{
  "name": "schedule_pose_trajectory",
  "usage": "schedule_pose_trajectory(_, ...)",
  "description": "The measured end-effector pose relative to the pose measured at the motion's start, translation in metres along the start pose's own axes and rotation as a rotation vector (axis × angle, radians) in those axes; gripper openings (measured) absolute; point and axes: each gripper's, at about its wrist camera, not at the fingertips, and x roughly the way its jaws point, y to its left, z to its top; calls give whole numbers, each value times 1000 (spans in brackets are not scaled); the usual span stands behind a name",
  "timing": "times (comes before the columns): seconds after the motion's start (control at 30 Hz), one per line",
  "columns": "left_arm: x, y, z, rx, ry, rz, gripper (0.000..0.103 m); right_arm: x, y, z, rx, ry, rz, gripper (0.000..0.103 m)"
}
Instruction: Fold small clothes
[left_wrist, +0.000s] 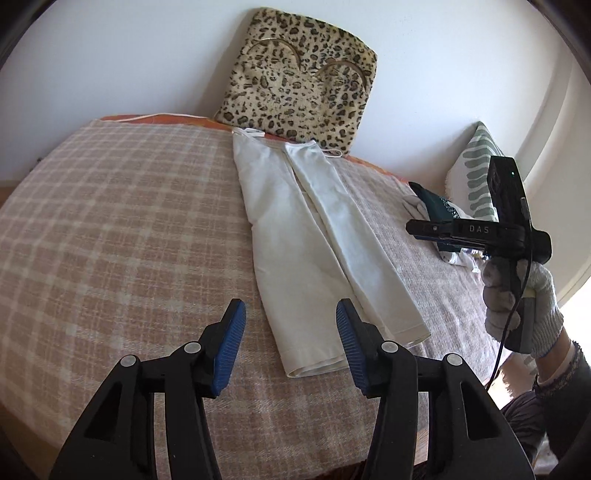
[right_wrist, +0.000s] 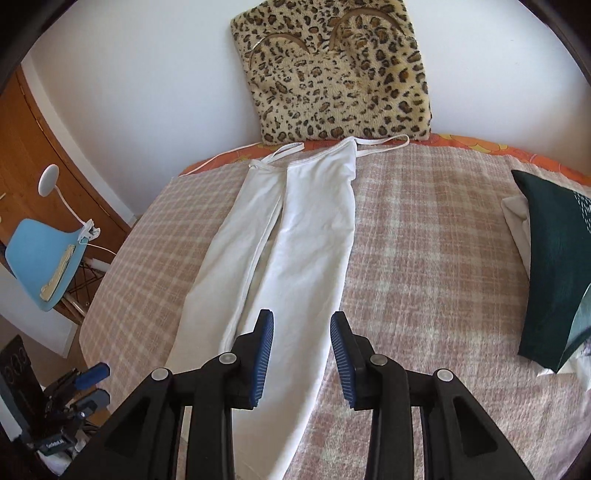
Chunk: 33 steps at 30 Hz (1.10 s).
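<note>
Fingers of the left gripper (left_wrist: 290, 325) and the right gripper (right_wrist: 302, 343) were spread wide, holding nothing. A white strappy top (right_wrist: 288, 251), both sides folded inward, lay lengthwise on the checked blanket (left_wrist: 110, 221). Its straps reached the leopard-print cushion (right_wrist: 332, 74).

Leopard cushion (right_wrist: 332, 70), blue chair (right_wrist: 44, 254)

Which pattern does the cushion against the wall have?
Leopard print, tan with dark spots; the cushion shows best in the right wrist view.
</note>
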Motion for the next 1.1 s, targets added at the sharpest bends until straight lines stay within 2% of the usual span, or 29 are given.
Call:
schedule_pose_trajectory(0.13, 26, 18, -4, -78, 145, -66, 50, 3, -8, -48, 59, 69, 49, 35)
schedule_pose_trajectory(0.2, 35, 23, -9, -119, 181, -101, 50, 1, -7, -63, 68, 85, 85, 35)
schedule_pose_trajectory(0.3, 47, 22, -16, -160, 224, -133, 50, 0, -2, -74, 54, 86, 90, 35)
schedule_pose_trajectory(0.4, 48, 7, -19, -75, 208, -95, 46, 5, 2, -80, 29, 91, 61, 35)
schedule_pose_trajectory(0.43, 49, 3, -19, -44, 201, -81, 31, 8, 3, -81, 22, 96, 54, 35)
schedule_pose_trajectory(0.47, 53, 1, -19, -24, 208, -69, 4, 11, 5, -81, 20, 103, 58, 34)
schedule_pose_trajectory(0.5, 56, 1, -19, -15, 213, -60, 2, 13, 8, -81, 17, 106, 61, 35)
schedule_pose_trajectory(0.67, 47, 9, -22, -4, 168, -21, 3, 16, 15, -78, -26, 102, 44, 35)
schedule_pose_trajectory(0.73, 42, 17, -24, 0, 141, 25, 1, 15, 16, -79, -40, 100, 33, 34)
schedule_pose_trajectory(0.83, 42, 30, -24, -58, 155, -17, 1, 16, 23, -80, -83, 103, 4, 34)
schedule_pose_trajectory(0.9, 41, 34, -22, -106, 166, -39, 6, 15, 24, -80, -82, 103, 7, 36)
schedule_pose_trajectory(0.97, 41, 34, -19, -139, 176, -91, 36, 15, 23, -81, -69, 103, 14, 37)
schedule_pose_trajectory(1.03, 41, 26, -16, -132, 158, -95, 49, 15, 24, -81, -72, 102, 13, 37)
schedule_pose_trajectory(1.1, 45, 16, -14, -89, 169, -74, 49, 15, 24, -81, -69, 102, 11, 37)
